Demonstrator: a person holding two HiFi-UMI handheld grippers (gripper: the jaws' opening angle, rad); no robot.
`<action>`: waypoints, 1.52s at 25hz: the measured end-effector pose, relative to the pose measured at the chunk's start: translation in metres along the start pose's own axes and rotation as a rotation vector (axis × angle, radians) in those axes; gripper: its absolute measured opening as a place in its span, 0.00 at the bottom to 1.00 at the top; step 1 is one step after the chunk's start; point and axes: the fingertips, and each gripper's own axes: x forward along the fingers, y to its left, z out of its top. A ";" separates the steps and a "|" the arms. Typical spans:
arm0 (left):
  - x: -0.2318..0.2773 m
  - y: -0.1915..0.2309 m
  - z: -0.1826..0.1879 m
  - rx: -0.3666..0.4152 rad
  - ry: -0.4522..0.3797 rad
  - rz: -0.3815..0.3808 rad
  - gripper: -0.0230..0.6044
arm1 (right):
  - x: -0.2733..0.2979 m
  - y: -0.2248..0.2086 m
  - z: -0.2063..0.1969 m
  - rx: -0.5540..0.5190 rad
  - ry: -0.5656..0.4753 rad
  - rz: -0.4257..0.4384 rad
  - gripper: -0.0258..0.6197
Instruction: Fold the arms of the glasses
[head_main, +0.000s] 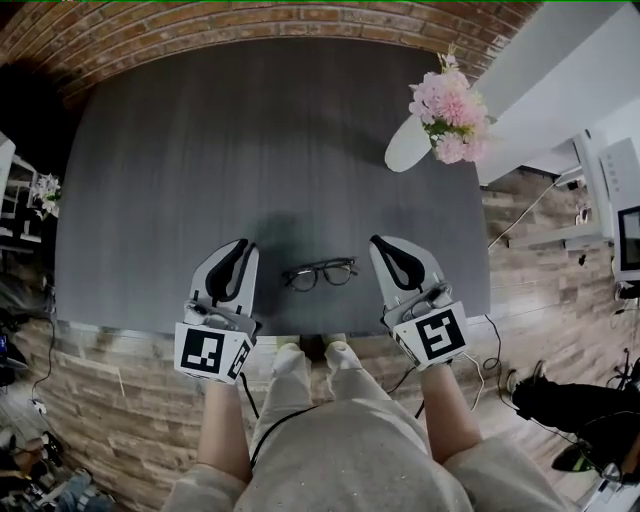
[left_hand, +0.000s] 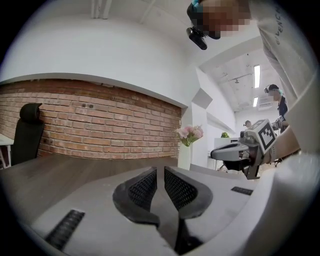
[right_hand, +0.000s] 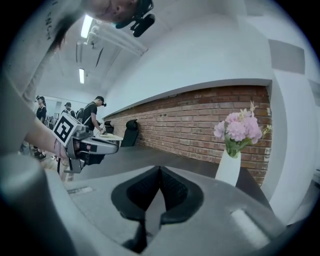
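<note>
Black-framed glasses (head_main: 320, 273) lie on the dark grey table (head_main: 250, 140) near its front edge, between my two grippers; their arms are too small to make out. My left gripper (head_main: 240, 246) hangs just left of them, lifted off the table and pointing away from me, shut with nothing between its pads (left_hand: 144, 189). My right gripper (head_main: 384, 244) is just right of the glasses, also raised and shut on nothing. Neither gripper touches the glasses. Each gripper view shows the other gripper out to the side, and the glasses appear in neither.
A white vase (head_main: 407, 146) of pink flowers (head_main: 450, 105) stands at the table's far right edge. A brick wall (left_hand: 100, 125) runs behind the table, with a dark chair (left_hand: 27, 131) at the far left. My legs (head_main: 340, 430) are under the front edge. People stand in the background (right_hand: 92, 115).
</note>
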 end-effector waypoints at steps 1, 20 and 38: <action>-0.001 0.001 0.004 0.002 -0.006 0.005 0.11 | -0.001 -0.002 0.003 0.007 -0.006 -0.002 0.04; -0.027 0.023 0.066 -0.021 -0.121 0.082 0.11 | -0.014 -0.014 0.068 0.040 -0.115 -0.033 0.04; -0.040 0.023 0.096 0.017 -0.164 0.083 0.05 | -0.025 -0.010 0.110 0.009 -0.186 -0.044 0.04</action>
